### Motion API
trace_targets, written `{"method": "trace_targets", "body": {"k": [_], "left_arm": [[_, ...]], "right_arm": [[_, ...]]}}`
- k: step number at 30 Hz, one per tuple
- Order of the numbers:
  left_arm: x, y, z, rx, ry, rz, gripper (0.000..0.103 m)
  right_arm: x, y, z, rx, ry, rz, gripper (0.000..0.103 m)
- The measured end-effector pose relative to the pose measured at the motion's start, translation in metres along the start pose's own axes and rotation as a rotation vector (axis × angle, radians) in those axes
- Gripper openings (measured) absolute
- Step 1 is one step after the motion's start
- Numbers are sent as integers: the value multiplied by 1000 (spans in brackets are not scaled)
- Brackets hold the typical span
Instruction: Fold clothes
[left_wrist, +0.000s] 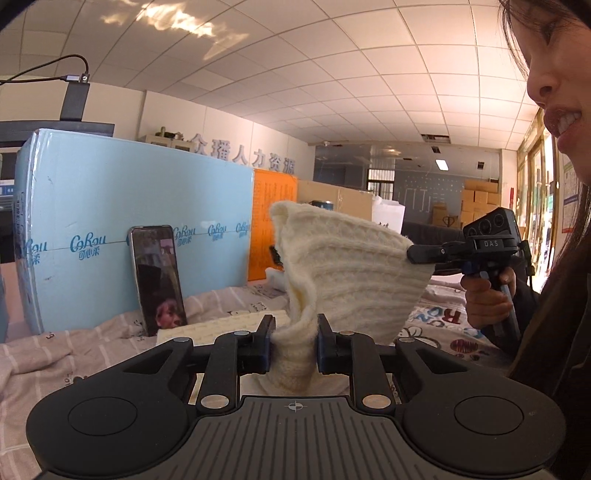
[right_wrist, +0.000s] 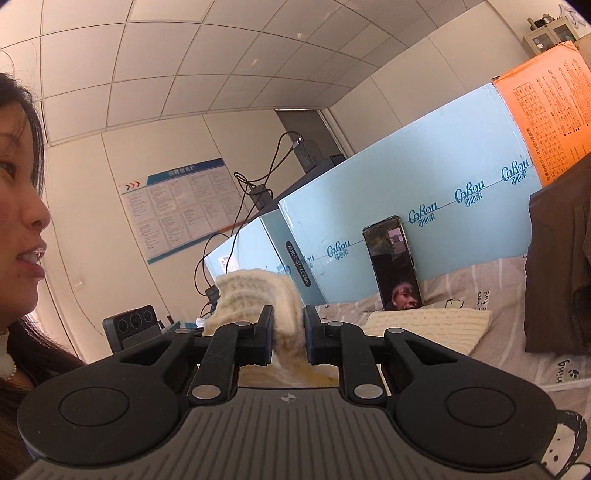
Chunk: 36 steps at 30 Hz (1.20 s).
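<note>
She has the cream cable-knit sweater (left_wrist: 343, 273) lifted off the bed, one edge pinched in each tool. The left gripper (left_wrist: 294, 338) is clamped on a bunched fold of the knit, and the right gripper (right_wrist: 288, 332) bites another thick fold; seen from the left, it pulls the cloth taut at the far corner. Part of the cream knit seems to trail on the bedsheet below, though I cannot tell whether that is the same garment.

To do this well, I would say both ends should stay level and keep the span stretched, so the knit hangs flat instead of twisting. The wool looks heavy and loose, so it may sag in the middle; lowering it slowly, far edge first, should lay it smooth.

The pink striped bedsheet with cartoon prints (left_wrist: 66, 354) is rumpled. A black smartphone (left_wrist: 159, 280) leans upright against a pale blue printed carton (left_wrist: 110, 206), with an orange carton (left_wrist: 275, 221) beside it. A folded brown garment (right_wrist: 557, 273) lies to the right on the bed. Around is an office with a tiled ceiling and stacked boxes.
</note>
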<state>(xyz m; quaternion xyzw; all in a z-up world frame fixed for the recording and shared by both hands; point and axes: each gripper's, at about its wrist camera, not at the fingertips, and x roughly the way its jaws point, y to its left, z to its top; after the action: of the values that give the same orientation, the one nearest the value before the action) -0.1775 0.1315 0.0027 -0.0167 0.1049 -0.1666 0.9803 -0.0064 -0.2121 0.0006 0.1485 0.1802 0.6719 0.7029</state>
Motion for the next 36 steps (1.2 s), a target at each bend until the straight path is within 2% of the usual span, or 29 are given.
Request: {"method": "trace_targets", "body": {"k": [10, 15, 20, 21, 22, 23, 25, 29, 32, 36], "left_arm": [[-8, -16, -18, 27, 165, 16, 22], [-17, -31, -35, 13, 215, 29, 28], [-22, -41, -41, 32, 242, 55, 28], [-23, -43, -42, 35, 246, 59, 32], [-26, -44, -43, 35, 250, 64, 40], [-30, -45, -43, 34, 255, 71, 45], [-38, -46, -43, 33, 264, 93, 60], [-59, -45, -39, 29, 260, 165, 60], [-72, -42, -31, 34, 215, 243, 67], [-65, -40, -19, 41, 156, 274, 71]], "right_arm": [[-24, 36, -31, -19, 130, -43, 17], [-29, 47, -47, -5, 211, -65, 23], [-28, 63, -59, -47, 320, -107, 25], [-28, 66, -60, -55, 335, -110, 27], [-29, 69, -60, -60, 344, -111, 32], [-31, 71, -60, -61, 346, -109, 34], [-37, 76, -57, -68, 336, -109, 48], [-52, 83, -47, -122, 283, -142, 58], [-51, 79, -39, -147, 245, -149, 69], [-31, 63, -32, -110, 230, -137, 72]]}}
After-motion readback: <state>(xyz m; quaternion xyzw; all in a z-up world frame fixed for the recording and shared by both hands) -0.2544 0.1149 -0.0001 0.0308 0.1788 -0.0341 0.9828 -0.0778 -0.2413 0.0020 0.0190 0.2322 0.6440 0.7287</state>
